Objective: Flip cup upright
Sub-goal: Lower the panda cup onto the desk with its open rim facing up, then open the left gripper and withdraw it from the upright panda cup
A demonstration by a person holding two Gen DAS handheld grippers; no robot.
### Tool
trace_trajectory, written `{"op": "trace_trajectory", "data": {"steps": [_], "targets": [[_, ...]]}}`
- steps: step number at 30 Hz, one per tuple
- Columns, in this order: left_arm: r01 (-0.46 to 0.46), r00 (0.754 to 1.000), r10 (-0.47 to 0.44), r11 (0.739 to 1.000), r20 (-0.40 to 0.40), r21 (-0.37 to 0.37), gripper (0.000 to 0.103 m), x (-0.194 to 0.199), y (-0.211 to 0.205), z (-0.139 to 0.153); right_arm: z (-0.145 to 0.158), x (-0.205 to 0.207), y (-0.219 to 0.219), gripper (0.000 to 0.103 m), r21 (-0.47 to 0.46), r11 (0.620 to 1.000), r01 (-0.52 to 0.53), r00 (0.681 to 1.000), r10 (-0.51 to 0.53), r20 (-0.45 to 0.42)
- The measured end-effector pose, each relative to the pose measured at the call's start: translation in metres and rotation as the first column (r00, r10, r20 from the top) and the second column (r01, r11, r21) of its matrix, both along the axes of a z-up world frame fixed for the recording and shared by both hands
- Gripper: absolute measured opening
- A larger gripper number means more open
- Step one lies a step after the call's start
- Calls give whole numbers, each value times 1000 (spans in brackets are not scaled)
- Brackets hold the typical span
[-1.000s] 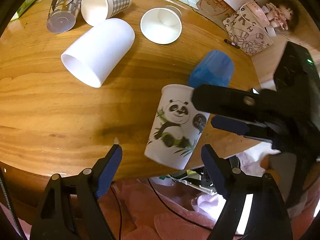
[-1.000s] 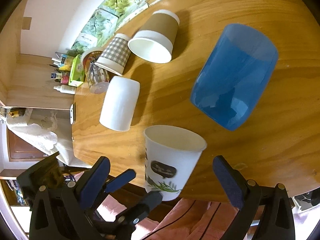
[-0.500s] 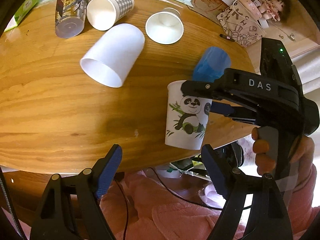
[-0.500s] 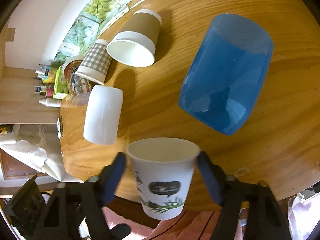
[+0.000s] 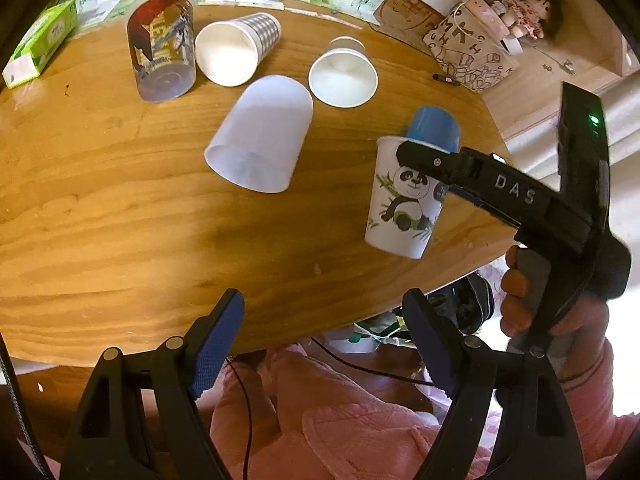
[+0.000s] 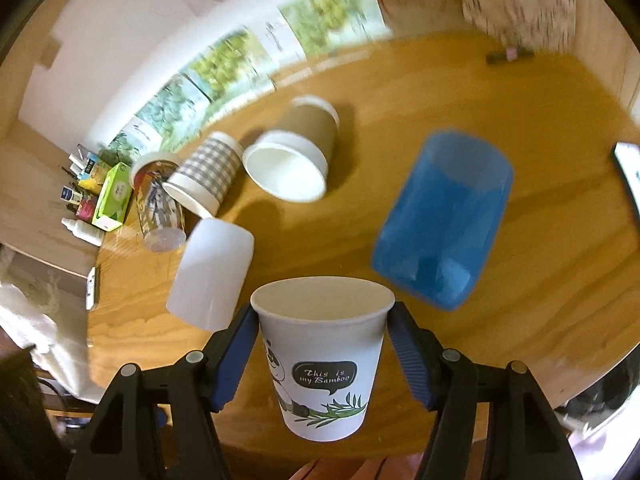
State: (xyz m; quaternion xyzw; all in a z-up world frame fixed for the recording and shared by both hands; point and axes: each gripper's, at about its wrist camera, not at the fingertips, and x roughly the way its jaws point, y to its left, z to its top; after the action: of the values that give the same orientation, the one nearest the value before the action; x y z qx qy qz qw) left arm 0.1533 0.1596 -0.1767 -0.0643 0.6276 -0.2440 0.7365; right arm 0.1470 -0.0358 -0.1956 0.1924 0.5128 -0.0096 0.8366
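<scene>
At the table's [image 5: 100,216] far left edge sits a green box [image 5: 40,46]. Next to it a printed cup [image 5: 162,46] stands mouth down, and just right of that a checked cup [image 5: 236,50] lies on its side. A white cup [image 5: 262,136] lies nearer the middle, a brown cup [image 5: 344,72] lies beyond it, and a blue cup [image 5: 434,124] lies towards the right edge. The left gripper [image 5: 322,342] hangs wide open over the near edge with nothing between its pads. Further right, the panda cup [image 6: 324,360] is upright, mouth up, close to the near right edge. The right gripper [image 6: 322,356] has closed on it just below the rim, one blue pad [image 6: 236,360] pressed against each side. Whether its base touches the wood, I can't tell.
</scene>
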Motion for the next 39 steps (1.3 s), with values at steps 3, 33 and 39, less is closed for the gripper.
{"op": "trace_trajectory", "data": {"steps": [3, 33, 39], "targets": [[2, 1000, -2, 1000, 10, 0, 84, 0, 5, 1, 8, -9, 16, 67, -94, 996, 3, 993, 9, 121], [-20, 994, 17, 1000, 105, 23, 84, -16, 45, 19, -14, -83, 72, 68, -251, 963, -94, 916, 183, 358], [-64, 992, 62, 998, 108, 16, 84, -20, 39, 24, -18, -93, 78, 69, -288, 937, -196, 906, 286, 313]]}}
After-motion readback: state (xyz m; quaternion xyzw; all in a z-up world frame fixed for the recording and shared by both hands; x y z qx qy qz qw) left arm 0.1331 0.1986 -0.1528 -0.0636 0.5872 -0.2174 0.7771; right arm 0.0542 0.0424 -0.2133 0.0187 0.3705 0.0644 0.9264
